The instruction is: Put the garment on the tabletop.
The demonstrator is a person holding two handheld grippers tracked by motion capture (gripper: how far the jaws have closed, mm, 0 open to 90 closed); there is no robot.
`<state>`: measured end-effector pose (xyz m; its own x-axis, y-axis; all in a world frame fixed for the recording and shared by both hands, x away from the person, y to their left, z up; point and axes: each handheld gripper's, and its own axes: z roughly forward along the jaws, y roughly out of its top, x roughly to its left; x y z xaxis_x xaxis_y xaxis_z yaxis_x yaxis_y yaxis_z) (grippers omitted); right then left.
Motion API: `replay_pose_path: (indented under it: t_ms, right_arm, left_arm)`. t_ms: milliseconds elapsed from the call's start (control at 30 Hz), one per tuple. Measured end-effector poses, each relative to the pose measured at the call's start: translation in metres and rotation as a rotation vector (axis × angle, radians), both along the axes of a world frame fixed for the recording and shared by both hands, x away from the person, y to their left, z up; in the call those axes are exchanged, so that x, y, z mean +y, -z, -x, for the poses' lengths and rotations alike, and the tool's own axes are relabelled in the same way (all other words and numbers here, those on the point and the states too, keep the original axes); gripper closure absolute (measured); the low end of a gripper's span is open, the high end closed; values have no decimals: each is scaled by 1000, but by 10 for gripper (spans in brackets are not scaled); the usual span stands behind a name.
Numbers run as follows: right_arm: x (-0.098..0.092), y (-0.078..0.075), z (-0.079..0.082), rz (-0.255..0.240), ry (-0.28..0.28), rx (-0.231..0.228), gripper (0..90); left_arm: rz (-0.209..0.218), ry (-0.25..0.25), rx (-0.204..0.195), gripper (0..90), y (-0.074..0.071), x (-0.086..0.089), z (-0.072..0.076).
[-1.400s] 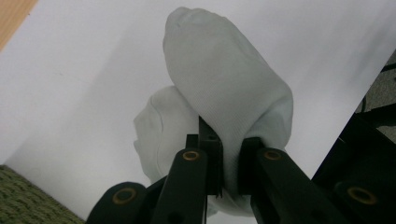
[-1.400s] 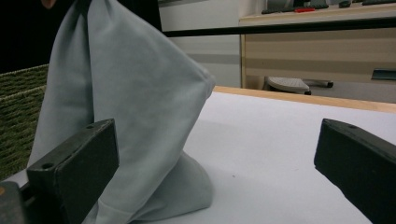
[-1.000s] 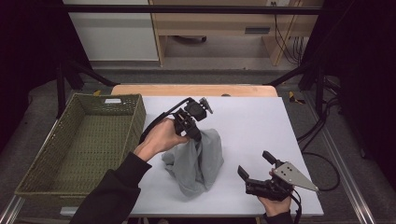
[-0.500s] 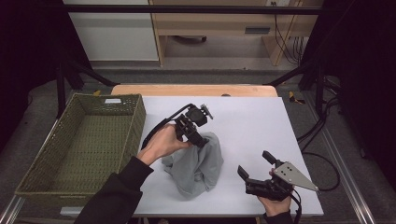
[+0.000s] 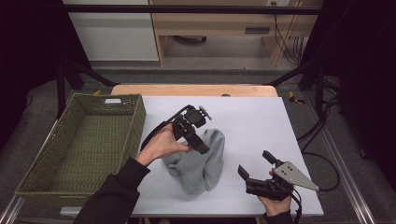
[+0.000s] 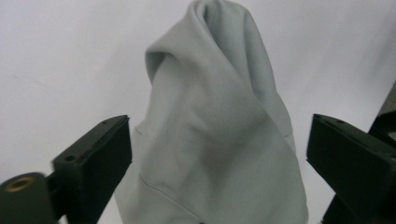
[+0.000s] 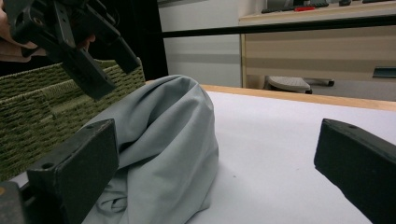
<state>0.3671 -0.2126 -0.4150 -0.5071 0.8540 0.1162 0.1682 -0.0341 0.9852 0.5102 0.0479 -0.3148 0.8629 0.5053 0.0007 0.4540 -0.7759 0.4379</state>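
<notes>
The left gripper point(image 5: 201, 148) is held tilted downward, its jaws just opened wide — the right gripper point(image 5: 256, 164) is kept low, jaws spread apart.

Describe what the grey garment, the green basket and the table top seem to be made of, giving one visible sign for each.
Grey garment: soft knit fabric, probably cotton jersey, matt; it slumps in rounded folds.
Green basket: woven fibre or wicker-like strands, matt olive; the plaited weave shows on walls and floor.
Table top: smooth white sheet, possibly laminate, low sheen, with a wood-coloured far edge.
</notes>
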Motion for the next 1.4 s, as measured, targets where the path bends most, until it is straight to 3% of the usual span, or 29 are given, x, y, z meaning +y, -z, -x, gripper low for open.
replay_pose_path:
  t_ms: [133, 367, 433, 467, 567, 633, 667, 733, 800, 900, 933, 1000, 1167, 1400]
  right_arm:
    - [-1, 0, 0, 4, -1, 2, 3]
    - [-1, 1, -1, -9, -1, 14, 3]
    - [-1, 1, -1, -5, 0, 15, 3]
    - [-1, 1, -1, -2, -1, 9, 3]
    - [-1, 1, -1, -10, -2, 13, 3]
    - [-1, 0, -1, -16, 2, 20, 3]
    - [-1, 0, -1, -16, 2, 21, 3]
    - [-2, 0, -1, -17, 1, 19, 3]
    - [-2, 0, -1, -17, 1, 21, 3]
    - [-1, 0, -1, -16, 3, 16, 3]
    - [0, 0, -1, -12, 4, 18, 3]
    - [0, 0, -1, -9, -1, 15, 3]
    - [-1, 0, -1, -8, 1, 19, 3]
    - [-1, 0, -1, -9, 2, 19, 3]
  left_arm:
    - [18, -18, -32, 0, 1, 4, 3]
    - [135, -15, -79, 0, 4, 18, 12]
    - [167, -20, -120, 0, 4, 22, 17]
    - [167, -20, -120, 0, 4, 22, 17]
    - [269, -50, -175, 0, 4, 29, 27]
    - [309, -62, -207, 4, 5, 33, 31]
    - [309, -62, -207, 4, 5, 33, 31]
    - [381, -93, -253, 4, 7, 41, 39]
    - [402, -99, -264, 9, 8, 43, 40]
    - [477, -104, -326, 12, 8, 53, 50]
    - [477, -104, -326, 15, 8, 53, 50]
    - [521, -109, -369, 16, 9, 59, 59]
    - [621, -145, -407, 35, 20, 71, 70]
    - [685, -182, -467, 45, 40, 93, 83]
